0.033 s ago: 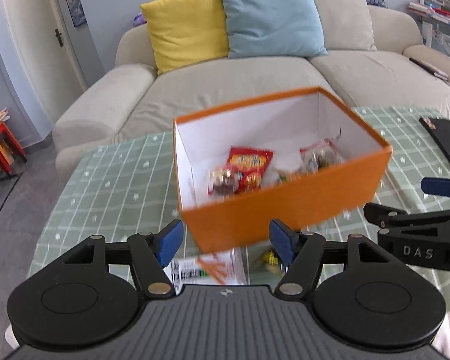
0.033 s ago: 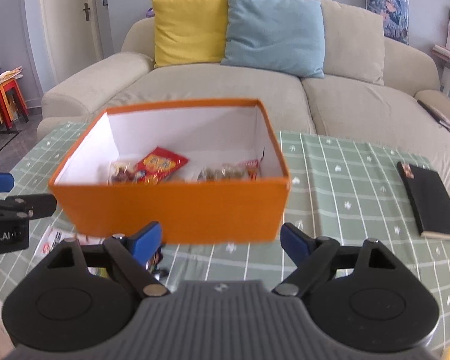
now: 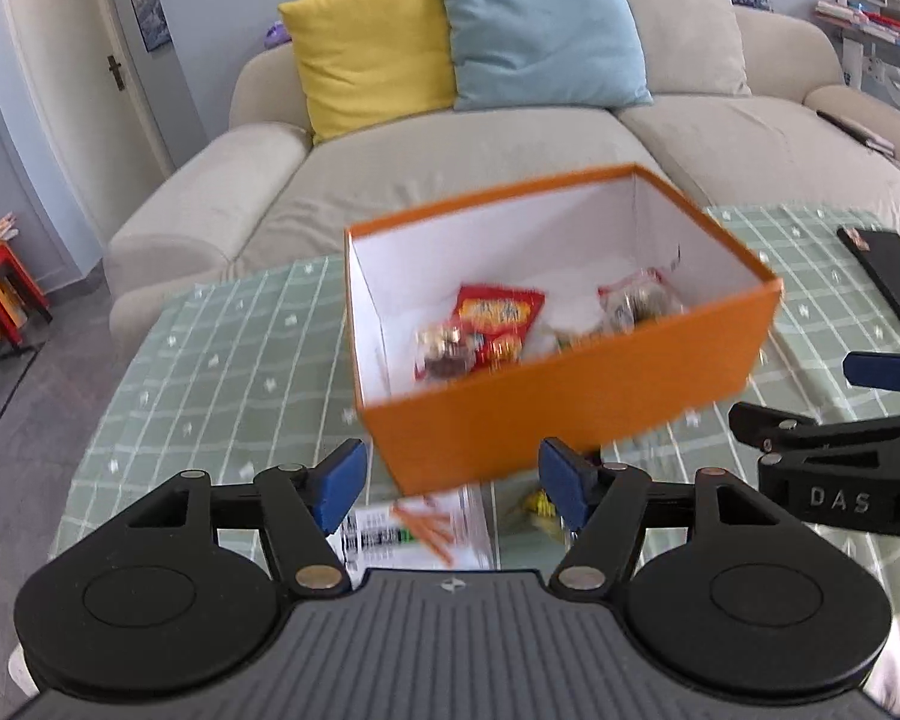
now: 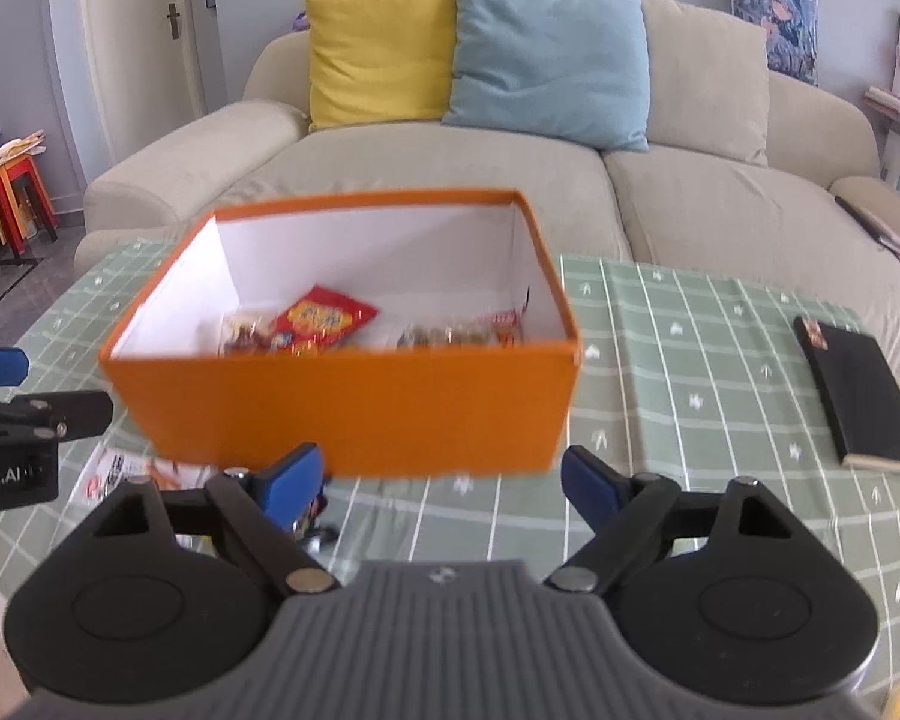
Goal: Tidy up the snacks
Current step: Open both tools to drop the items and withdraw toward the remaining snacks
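An orange box with a white inside stands on the green checked tablecloth. It holds several snack packets, among them a red one. It also shows in the right wrist view with the red packet. A white packet with orange sticks and a yellow packet lie on the cloth in front of the box. My left gripper is open and empty, just above these. My right gripper is open and empty before the box's front wall. A small dark packet lies under its left finger.
A black notebook lies on the right of the table. A beige sofa with yellow and blue cushions stands behind the table. Red stools stand at far left. The other gripper shows at each view's side edge.
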The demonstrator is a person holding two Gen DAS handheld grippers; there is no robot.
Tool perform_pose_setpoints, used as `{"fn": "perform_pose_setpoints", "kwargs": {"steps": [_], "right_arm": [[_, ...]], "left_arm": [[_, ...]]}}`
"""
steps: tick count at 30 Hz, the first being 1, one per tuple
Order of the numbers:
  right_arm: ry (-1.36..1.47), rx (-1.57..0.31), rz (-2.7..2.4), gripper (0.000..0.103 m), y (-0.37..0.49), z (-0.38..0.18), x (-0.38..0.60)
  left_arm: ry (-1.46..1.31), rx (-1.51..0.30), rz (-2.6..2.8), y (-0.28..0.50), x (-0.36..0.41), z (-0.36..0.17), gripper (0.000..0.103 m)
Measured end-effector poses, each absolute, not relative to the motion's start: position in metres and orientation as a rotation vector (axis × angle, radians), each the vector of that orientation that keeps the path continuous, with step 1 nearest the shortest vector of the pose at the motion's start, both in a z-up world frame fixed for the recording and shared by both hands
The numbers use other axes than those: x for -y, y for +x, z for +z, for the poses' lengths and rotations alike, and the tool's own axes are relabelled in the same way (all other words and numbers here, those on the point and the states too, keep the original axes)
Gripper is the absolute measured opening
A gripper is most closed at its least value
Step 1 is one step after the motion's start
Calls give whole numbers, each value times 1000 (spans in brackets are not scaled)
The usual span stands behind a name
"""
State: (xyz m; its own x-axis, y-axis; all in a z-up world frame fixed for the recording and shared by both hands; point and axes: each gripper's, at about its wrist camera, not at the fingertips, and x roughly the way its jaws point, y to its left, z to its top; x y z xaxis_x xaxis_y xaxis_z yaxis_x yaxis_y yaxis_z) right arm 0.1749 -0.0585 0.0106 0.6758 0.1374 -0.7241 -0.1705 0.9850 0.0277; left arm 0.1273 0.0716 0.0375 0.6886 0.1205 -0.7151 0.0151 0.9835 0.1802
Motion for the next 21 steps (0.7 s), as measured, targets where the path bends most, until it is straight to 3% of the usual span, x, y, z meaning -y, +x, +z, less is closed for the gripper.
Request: {"fn": "perform_pose_setpoints", "kwargs": {"steps": [21], "right_arm": [[-67, -928, 199, 84, 124, -59, 53]], "left_arm": [[89, -930, 57, 85, -105, -28, 77]]}}
